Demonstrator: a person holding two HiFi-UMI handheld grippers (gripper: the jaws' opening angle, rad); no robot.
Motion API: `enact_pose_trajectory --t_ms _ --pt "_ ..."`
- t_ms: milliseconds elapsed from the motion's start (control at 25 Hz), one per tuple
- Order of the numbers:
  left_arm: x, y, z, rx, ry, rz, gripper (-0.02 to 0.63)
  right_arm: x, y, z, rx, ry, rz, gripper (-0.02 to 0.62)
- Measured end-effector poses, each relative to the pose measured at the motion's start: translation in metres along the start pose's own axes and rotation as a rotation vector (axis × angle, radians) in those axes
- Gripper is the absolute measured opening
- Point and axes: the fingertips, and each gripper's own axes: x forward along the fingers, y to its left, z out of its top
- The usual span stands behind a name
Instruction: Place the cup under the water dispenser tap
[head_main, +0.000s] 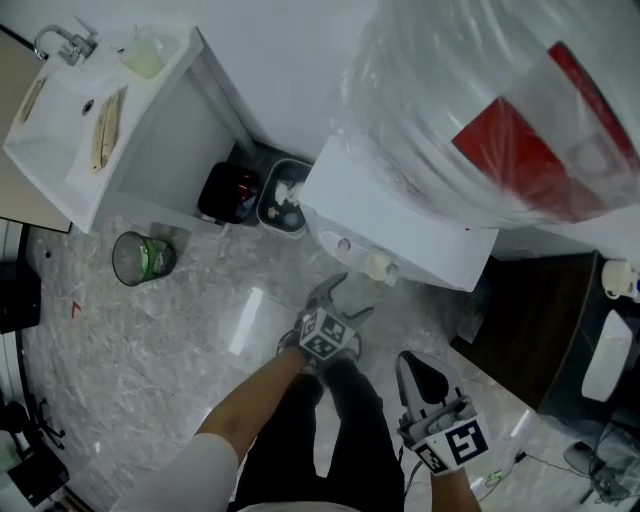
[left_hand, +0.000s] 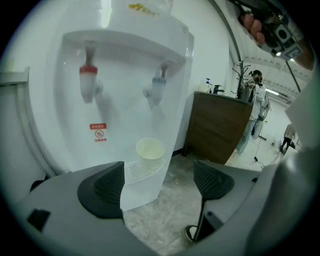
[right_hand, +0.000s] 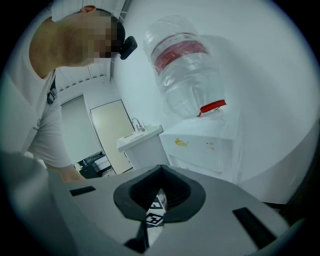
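A pale paper cup (left_hand: 150, 152) stands on the drip tray (left_hand: 133, 171) of the white water dispenser (left_hand: 125, 60), below and between its blue tap (left_hand: 158, 88) and red tap (left_hand: 88, 82). From above, the cup (head_main: 379, 266) peeks out under the dispenser's front (head_main: 400, 225). My left gripper (left_hand: 160, 182) is open and a short way back from the cup, with nothing between its pads; the head view shows it (head_main: 346, 298) spread wide. My right gripper (head_main: 416, 366) is shut and empty, lower right and away from the dispenser; its own view shows the jaws (right_hand: 160, 197) meeting.
A white sink cabinet (head_main: 100, 110) stands at the left with a clear glass (head_main: 143, 257) on the marble floor beside it. Two small bins (head_main: 255, 195) sit between cabinet and dispenser. A dark wooden cabinet (left_hand: 220, 125) stands right of the dispenser. A person (left_hand: 257, 95) stands far off.
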Motion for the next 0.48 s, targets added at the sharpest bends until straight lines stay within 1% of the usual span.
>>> enact_pose_trajectory --t_ms 120,240,360,480 --pt "-0.053 -0.020 0.030 -0.027 -0.017 -0.011 0.414 -0.009 0.011 0.015 -0.001 0.000 -0.031 0.014" --pt "-0.105 -0.042 0.075 -0.041 -0.069 -0.028 0.413 -0.021 0.022 0.035 -0.011 -0.001 -0.056 0.014" --pt "-0.156 -0.071 0.129 -0.024 -0.129 -0.074 0.411 -0.035 0.036 0.055 -0.021 -0.014 -0.075 0.014" --pt "-0.202 -0.095 0.172 -0.015 -0.163 -0.116 0.408 -0.053 0.051 0.071 -0.020 -0.033 -0.104 0.014"
